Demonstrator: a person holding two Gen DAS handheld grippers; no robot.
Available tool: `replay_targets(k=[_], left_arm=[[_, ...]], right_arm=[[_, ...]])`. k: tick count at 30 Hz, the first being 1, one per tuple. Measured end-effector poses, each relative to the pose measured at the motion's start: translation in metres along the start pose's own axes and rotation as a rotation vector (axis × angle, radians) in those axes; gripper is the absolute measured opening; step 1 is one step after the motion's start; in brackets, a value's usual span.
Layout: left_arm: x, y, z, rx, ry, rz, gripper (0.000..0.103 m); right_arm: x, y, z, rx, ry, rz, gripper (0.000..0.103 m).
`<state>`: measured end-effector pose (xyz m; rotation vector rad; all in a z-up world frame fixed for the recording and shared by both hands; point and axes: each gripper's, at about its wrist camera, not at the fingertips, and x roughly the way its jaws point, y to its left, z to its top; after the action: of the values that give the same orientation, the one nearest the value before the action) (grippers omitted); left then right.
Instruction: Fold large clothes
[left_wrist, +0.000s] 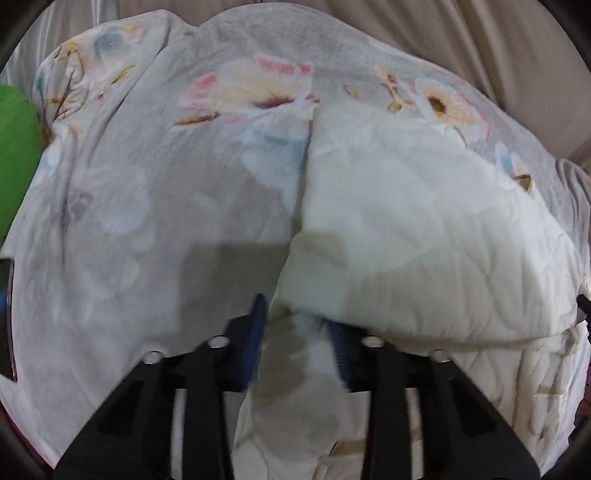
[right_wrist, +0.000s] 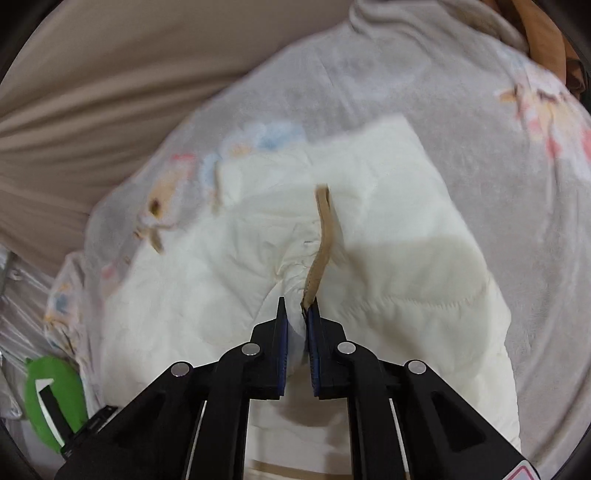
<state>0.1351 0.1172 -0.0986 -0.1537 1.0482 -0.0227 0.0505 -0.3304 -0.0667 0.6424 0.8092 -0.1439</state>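
We look down along both tools at a cream quilted garment (right_wrist: 388, 236) that lies spread on a floral bedsheet (left_wrist: 155, 155). Our left gripper (left_wrist: 295, 332) points steeply down at the near edge of that garment, its black arms filling the bottom of the left wrist view. Its blue pads (left_wrist: 255, 347) stand a narrow way apart, with pale fabric bunched between them and a fold of the garment draped over the right-hand finger; the picture is blurred, so we cannot tell whether the pads truly press on the cloth. Our right gripper (right_wrist: 295, 306) tilts down less steeply toward the middle of the garment. Its jaws are drawn almost together, and a pinch of white fabric sits clamped between its blue pads (right_wrist: 282, 332). A tan strap (right_wrist: 323, 236) runs up from just beside the right-hand fingertip across the cream cloth. In the right wrist view, a green object (right_wrist: 51, 398) shows at the lower left edge, beside the sheet. Beige draped cloth (right_wrist: 110, 92) lies beyond the sheet. There are no containers that we can make out in either view.
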Motion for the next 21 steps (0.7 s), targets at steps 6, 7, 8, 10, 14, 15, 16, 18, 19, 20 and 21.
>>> replay_targets(k=[6,7,8,10,14,15,16,18,19,20,21], left_arm=[[0.006,-0.011,0.010,0.032,-0.013,0.066,0.013],[0.015,-0.013,0.007,0.040,0.010,0.079,0.012],[0.023,-0.015,0.004,0.038,0.029,0.082,0.012],[0.024,-0.019,0.001,0.050,0.015,0.108,0.012],[0.013,-0.016,0.000,0.031,0.021,0.085,0.014],[0.005,-0.015,-0.001,0.028,0.027,0.073,0.015],[-0.003,-0.015,-0.002,0.025,0.026,0.066,0.015],[-0.031,-0.012,-0.006,0.027,-0.002,0.054,0.015],[-0.045,-0.013,-0.006,0.035,-0.032,0.047,0.018],[-0.057,-0.015,-0.003,0.041,-0.060,0.040,0.022],[-0.067,-0.020,0.001,0.044,-0.089,0.031,0.023]], right_arm=[[-0.045,0.026,0.011,-0.148,-0.142,0.002,0.008],[-0.026,0.017,0.007,-0.160,-0.087,-0.055,0.008],[0.005,0.000,-0.003,-0.164,0.004,-0.135,0.008],[0.029,-0.019,-0.017,-0.145,0.080,-0.159,0.007],[0.022,-0.013,-0.013,-0.160,0.074,-0.194,0.012],[0.013,-0.010,-0.011,-0.176,0.060,-0.218,0.016],[0.001,-0.008,-0.010,-0.181,0.039,-0.236,0.018],[-0.027,-0.007,-0.010,-0.182,-0.032,-0.277,0.018],[-0.040,-0.009,-0.009,-0.185,-0.070,-0.294,0.020],[-0.049,-0.006,-0.007,-0.188,-0.094,-0.281,0.023],[-0.053,-0.001,-0.005,-0.197,-0.100,-0.252,0.018]])
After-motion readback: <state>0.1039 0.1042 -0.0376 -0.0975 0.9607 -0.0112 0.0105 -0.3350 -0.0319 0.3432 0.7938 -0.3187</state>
